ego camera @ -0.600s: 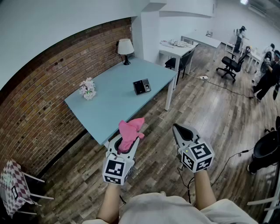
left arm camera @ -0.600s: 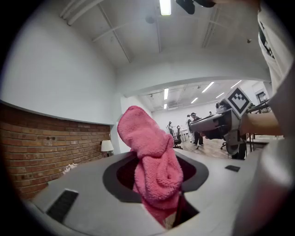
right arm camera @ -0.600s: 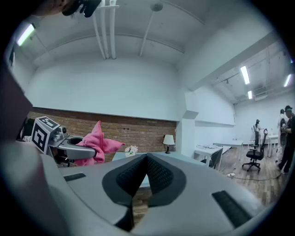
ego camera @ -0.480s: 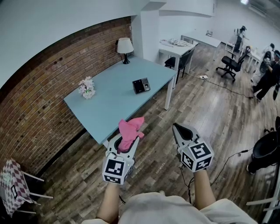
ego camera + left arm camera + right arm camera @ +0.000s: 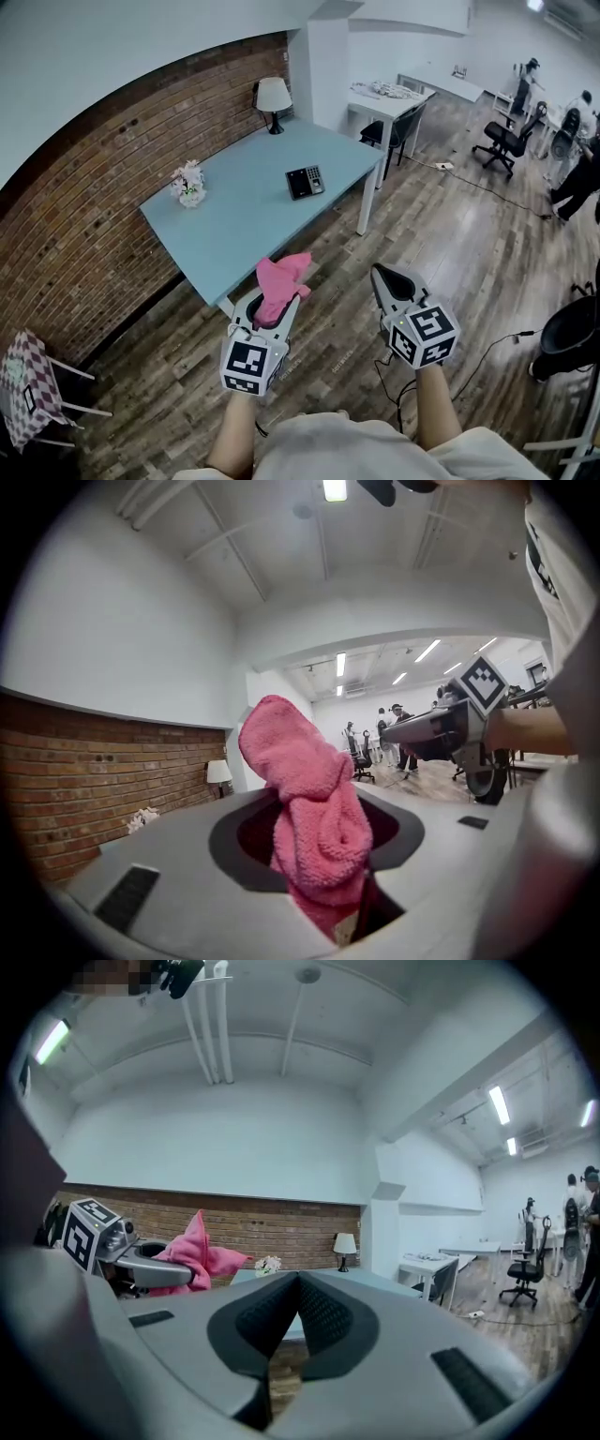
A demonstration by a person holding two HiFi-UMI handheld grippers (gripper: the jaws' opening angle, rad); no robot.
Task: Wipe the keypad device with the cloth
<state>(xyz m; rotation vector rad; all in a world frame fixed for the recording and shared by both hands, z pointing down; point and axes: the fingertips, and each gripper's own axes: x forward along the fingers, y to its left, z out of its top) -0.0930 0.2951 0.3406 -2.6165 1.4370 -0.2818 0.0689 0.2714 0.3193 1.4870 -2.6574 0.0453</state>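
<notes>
Left gripper point(image 5: 279, 302): jaws are clamped on the pink cloth point(image 5: 309, 808); it is held low in front of the body.
Cloth: it is bunched into a roll, with a loose tuft standing above the jaw tips. The grip is judged secure, though only a narrow pad is offered for wiping.
Right gripper point(image 5: 386, 278): jaws are closed together, and nothing is seen between them in the right gripper view. It is held level with the left gripper, just beside it.
Position: both grippers are held over the wooden floor point(image 5: 450, 253), short of the near corner of the blue table point(image 5: 234, 234).
Keypad device point(image 5: 304, 183): a dark unit is seen lying on the table's right half, near the right-hand edge. It is well apart from both grippers and untouched.
Other items: a small flower ornament point(image 5: 188, 185) and a lamp point(image 5: 274, 97) are set on the table, both well clear of the device.
Step in hand: the approach is judged to be under way; wiping has not yet begun.
Recommended practice: the table should be closed on along its right side. The loose tuft should be laid flat on the keypad face. The right gripper could be used to steady the device, since a light unit is likely to slide when wiped.
Risk noted: the device might be pushed towards the table edge.
</notes>
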